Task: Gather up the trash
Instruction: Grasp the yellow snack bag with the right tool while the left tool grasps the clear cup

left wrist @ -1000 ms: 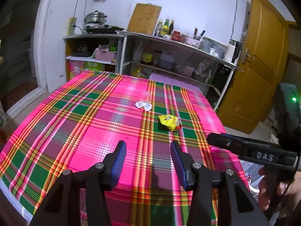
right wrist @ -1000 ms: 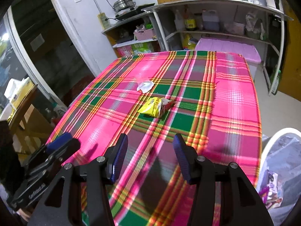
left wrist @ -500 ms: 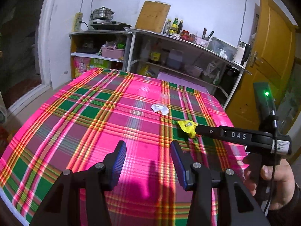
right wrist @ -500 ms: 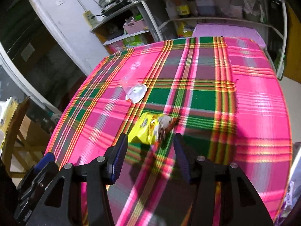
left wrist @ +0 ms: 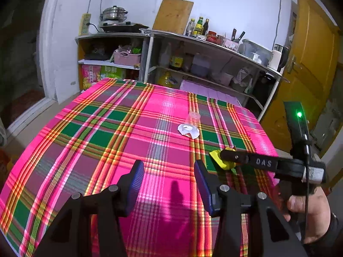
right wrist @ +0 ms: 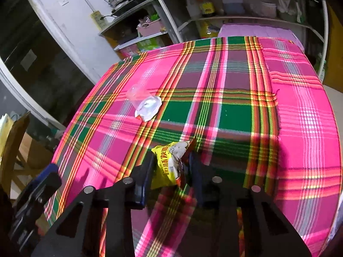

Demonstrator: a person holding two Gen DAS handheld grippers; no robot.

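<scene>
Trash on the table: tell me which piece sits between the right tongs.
The yellow wrapper, with the closing right tongs on either side of it. The clear cup with its white lid lies farther off on the cloth, untouched.

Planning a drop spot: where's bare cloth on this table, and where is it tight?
Free: the whole stretch of tablecloth left of the clear cup and its white lid, and the near strip ahead of the left gripper. Tight: the right side, where the right gripper is closing around the yellow wrapper.

On the plaid tablecloth lie one yellow snack wrapper and one clear plastic cup.
</scene>
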